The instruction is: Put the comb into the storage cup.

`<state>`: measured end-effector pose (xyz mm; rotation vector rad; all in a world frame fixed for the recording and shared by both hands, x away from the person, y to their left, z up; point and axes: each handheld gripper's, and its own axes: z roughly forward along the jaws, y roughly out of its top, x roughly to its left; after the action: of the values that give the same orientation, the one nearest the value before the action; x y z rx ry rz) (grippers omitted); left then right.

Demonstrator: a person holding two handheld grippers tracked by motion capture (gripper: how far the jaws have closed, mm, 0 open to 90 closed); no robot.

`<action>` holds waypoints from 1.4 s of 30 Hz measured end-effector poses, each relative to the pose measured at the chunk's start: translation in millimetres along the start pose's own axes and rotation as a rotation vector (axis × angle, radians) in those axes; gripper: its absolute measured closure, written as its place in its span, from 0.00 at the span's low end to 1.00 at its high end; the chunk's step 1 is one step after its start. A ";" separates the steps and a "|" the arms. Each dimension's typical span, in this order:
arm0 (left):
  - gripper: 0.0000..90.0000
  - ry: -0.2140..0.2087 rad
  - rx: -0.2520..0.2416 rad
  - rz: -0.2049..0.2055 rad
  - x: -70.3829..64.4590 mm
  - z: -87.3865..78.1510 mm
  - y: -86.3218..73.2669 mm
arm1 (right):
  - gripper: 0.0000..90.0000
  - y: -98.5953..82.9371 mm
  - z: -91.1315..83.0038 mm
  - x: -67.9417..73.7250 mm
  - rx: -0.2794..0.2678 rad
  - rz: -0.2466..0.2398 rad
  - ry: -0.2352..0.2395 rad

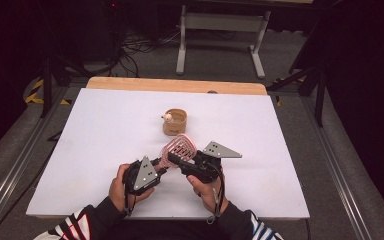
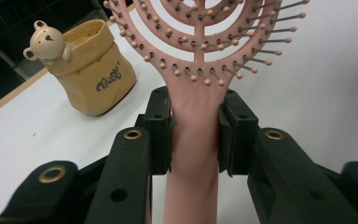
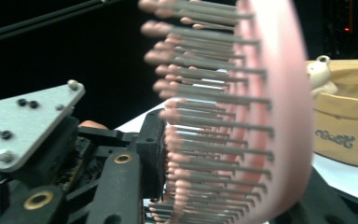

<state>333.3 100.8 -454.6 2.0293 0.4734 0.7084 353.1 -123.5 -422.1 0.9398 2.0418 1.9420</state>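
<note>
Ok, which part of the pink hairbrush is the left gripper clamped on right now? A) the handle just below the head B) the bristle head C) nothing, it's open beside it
A: in the left gripper view the left gripper has both pads pressed against the pink hairbrush handle, just under the bristles.

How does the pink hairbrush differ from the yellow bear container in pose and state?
1. The pink hairbrush is held above the table; the yellow bear container stands on the white table.
2. The left claw clamps the hairbrush at its handle; no claw touches the container.
3. The hairbrush is an open frame with bristles; the container is a soft, closed-walled pouch.

Both have warm, pale colours.
</note>
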 end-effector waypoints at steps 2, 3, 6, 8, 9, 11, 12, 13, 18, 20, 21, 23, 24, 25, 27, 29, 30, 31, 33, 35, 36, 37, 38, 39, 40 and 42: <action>0.76 0.003 -0.003 -0.002 0.0 0.0 -0.3 | 0.69 0.4 0.1 0.9 0.002 -0.007 0.003; 0.76 0.002 -0.005 -0.004 0.3 -0.1 -0.5 | 0.69 0.8 0.2 1.5 0.002 -0.014 0.008; 0.75 0.002 -0.007 -0.006 2.5 -0.4 -0.8 | 0.69 2.9 -0.2 4.4 0.006 -0.046 0.019; 0.72 -0.002 -0.006 -0.016 2.9 0.2 -1.2 | 0.69 3.4 -0.5 5.1 0.006 -0.055 0.019; 0.71 -0.009 -0.004 -0.030 5.5 0.8 -2.2 | 0.70 4.5 -1.1 5.7 0.006 -0.065 0.021; 0.68 -0.013 0.003 -0.036 7.7 1.9 -3.3 | 0.70 5.1 -1.6 5.6 0.006 -0.073 0.017; 0.66 -0.021 0.001 -0.039 8.8 2.1 -3.8 | 0.70 5.4 -1.6 5.8 0.009 -0.079 0.018; 0.65 -0.024 0.002 -0.042 9.2 2.2 -4.3 | 0.70 5.7 -2.0 6.1 0.011 -0.089 0.019; 0.58 -0.039 0.015 -0.033 11.8 2.8 -6.3 | 0.70 8.0 -5.6 9.6 0.008 -0.140 0.010; 0.52 -0.037 0.016 -0.031 12.3 3.1 -7.0 | 0.70 8.8 -6.8 9.7 0.007 -0.147 0.011; 0.50 -0.043 0.018 -0.047 13.4 3.6 -8.6 | 0.70 10.1 -9.4 9.8 -0.002 -0.168 -0.002; 0.47 -0.050 0.018 -0.043 14.4 3.7 -9.6 | 0.70 11.3 -12.0 8.4 -0.007 -0.171 -0.010; 0.45 -0.052 0.020 -0.036 14.6 3.9 -9.9 | 0.70 11.9 -13.3 7.4 -0.010 -0.179 -0.015; 0.42 -0.059 0.016 -0.029 14.1 4.4 -10.2 | 0.70 12.4 -14.6 7.1 -0.009 -0.184 -0.023; 0.39 -0.066 0.015 -0.014 14.2 4.8 -11.4 | 0.70 14.0 -17.1 5.8 -0.015 -0.192 -0.033; 0.35 -0.075 0.019 -0.021 14.7 5.3 -12.2 | 0.70 15.0 -18.5 4.9 -0.020 -0.192 -0.037; 0.33 -0.084 0.017 -0.033 16.0 5.4 -13.9 | 0.70 16.7 -21.2 3.4 -0.027 -0.197 -0.048; 0.32 -0.089 0.020 -0.028 16.8 5.4 -14.4 | 0.70 17.5 -22.6 2.8 -0.031 -0.197 -0.053; 0.30 -0.094 0.023 -0.016 17.8 4.5 -15.0 | 0.70 18.2 -23.9 2.0 -0.036 -0.199 -0.057; 0.29 -0.098 0.017 -0.011 18.3 2.4 -16.3 | 0.70 20.0 -27.3 1.5 -0.042 -0.204 -0.067; 0.28 -0.097 0.004 0.001 20.1 -2.0 -17.0 | 0.70 20.5 -28.1 1.5 -0.043 -0.212 -0.073; 0.27 -0.097 0.004 0.001 20.1 -2.0 -17.0 | 0.70 20.9 -28.7 1.7 -0.046 -0.216 -0.080; 0.26 -0.106 -0.012 -0.005 23.3 -7.5 -17.9 | 0.70 21.2 -29.5 1.5 -0.048 -0.218 -0.079; 0.25 -0.101 -0.014 -0.008 24.9 -10.6 -18.5 | 0.70 21.6 -30.2 1.5 -0.048 -0.218 -0.079; 0.24 -0.099 -0.023 -0.009 26.8 -13.5 -19.2 | 0.70 22.2 -30.8 1.4 -0.048 -0.223 -0.085; 0.24 -0.098 -0.030 -0.002 30.4 -17.8 -20.2 | 0.70 22.7 -31.6 1.1 -0.050 -0.226 -0.091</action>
<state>343.9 140.0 -455.2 2.0245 0.4056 0.6085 342.8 -150.4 -396.0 0.7361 1.9455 1.7898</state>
